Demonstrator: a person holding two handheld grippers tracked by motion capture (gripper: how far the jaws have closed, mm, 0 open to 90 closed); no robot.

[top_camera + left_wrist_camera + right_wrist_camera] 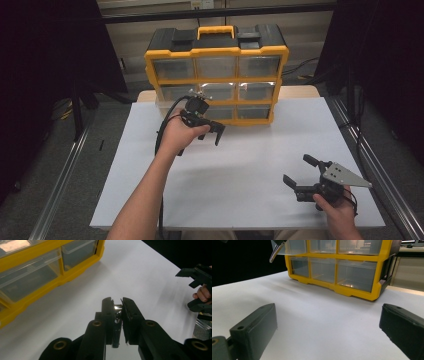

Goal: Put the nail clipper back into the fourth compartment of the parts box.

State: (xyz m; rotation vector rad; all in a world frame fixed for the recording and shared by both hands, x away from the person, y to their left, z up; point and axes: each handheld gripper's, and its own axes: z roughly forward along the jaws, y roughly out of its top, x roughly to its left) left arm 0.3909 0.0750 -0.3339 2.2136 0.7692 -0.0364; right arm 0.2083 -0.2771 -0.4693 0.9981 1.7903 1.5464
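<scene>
My left hand-held gripper (118, 305) is clamped on a small shiny metal piece (117, 307) too small to identify, its axis unclear; it hangs above the desk (240, 165) at the organizer's (216, 75) 6 o'clock, jaws pointing toward 4 o'clock. My right hand-held gripper (296, 170), jaws apart, rests low, aimed toward 10 o'clock.

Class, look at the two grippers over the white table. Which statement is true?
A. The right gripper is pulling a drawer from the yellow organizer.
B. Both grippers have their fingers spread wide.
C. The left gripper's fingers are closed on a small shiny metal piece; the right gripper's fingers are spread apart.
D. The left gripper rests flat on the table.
C: in the left gripper view the left gripper pinches a small shiny metal piece, while the right gripper stands open, holding nothing.
</scene>
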